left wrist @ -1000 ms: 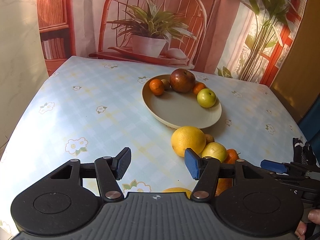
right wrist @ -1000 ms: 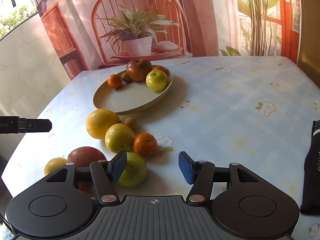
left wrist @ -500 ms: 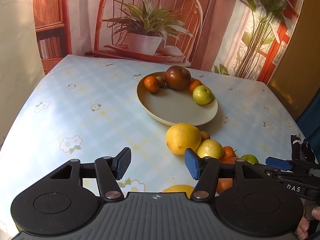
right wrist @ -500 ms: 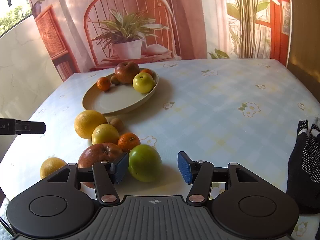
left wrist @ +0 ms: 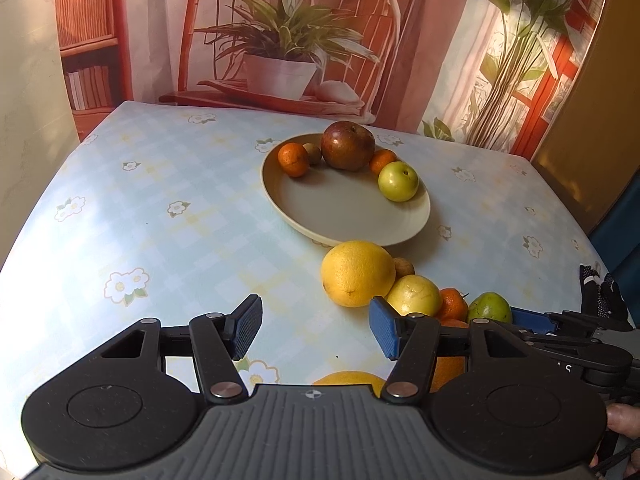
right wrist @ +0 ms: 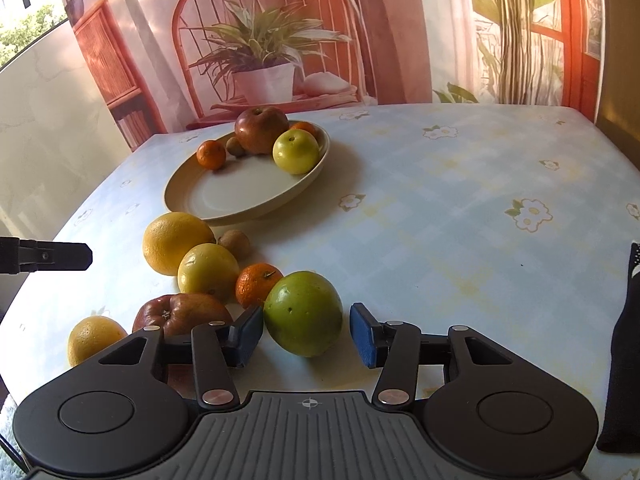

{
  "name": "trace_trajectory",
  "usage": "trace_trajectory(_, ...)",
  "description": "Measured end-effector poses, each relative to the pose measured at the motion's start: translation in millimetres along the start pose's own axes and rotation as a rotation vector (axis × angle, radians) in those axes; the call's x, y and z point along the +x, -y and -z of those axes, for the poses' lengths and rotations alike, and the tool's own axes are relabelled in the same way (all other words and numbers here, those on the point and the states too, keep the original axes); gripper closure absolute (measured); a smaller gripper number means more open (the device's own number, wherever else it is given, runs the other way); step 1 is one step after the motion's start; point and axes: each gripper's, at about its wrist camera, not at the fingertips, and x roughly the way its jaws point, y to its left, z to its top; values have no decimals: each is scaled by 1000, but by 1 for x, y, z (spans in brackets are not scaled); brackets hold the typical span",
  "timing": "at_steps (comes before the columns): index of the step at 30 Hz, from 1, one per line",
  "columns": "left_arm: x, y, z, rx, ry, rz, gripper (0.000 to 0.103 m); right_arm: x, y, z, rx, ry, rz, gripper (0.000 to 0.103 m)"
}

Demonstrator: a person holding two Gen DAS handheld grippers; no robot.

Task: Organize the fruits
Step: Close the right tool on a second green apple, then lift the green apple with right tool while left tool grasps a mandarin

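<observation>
A cream plate (right wrist: 224, 200) (left wrist: 344, 220) holds a red apple (right wrist: 261, 129), a yellow-green apple (right wrist: 296, 151), small oranges and a small brown fruit. In front of it lie loose fruits: a large yellow citrus (right wrist: 176, 242) (left wrist: 357, 273), a pale yellow fruit (right wrist: 208, 273), a tangerine (right wrist: 257, 284), a red apple (right wrist: 180, 314), a small yellow citrus (right wrist: 94, 338). My right gripper (right wrist: 306, 336) is open, its pads on either side of a green apple (right wrist: 304, 312) (left wrist: 489, 307). My left gripper (left wrist: 316, 328) is open and empty over the table.
The table (right wrist: 460, 208) has a pale blue flowered cloth. A dark dotted glove (right wrist: 624, 344) lies at its right edge. A backdrop with a chair and potted plant stands behind the table. A small brown fruit (right wrist: 236, 242) lies by the plate.
My right gripper has moved left and forward so that the green apple now lies between its pads. My left gripper has drifted slightly; its jaws stay open.
</observation>
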Motion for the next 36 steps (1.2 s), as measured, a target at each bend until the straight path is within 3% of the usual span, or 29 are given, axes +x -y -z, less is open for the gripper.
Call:
trace_trajectory(12, 31, 40, -22, 106, -58, 110, 48, -10, 16, 0, 50, 37, -15, 62)
trace_trajectory(18, 60, 80, -24, 252, -134, 279, 54, -26, 32, -2, 45, 78, 25, 62)
trace_trajectory(20, 73, 91, -22, 313, -173, 282, 57, -30, 39, -2, 55, 85, 38, 62)
trace_trajectory(30, 96, 126, -18, 640, -212, 200, 59, -45, 63, 4, 121, 111, 66, 62)
trace_trajectory(36, 101, 133, -15, 810, -263, 226, 59, -45, 60, 4, 119, 115, 57, 62)
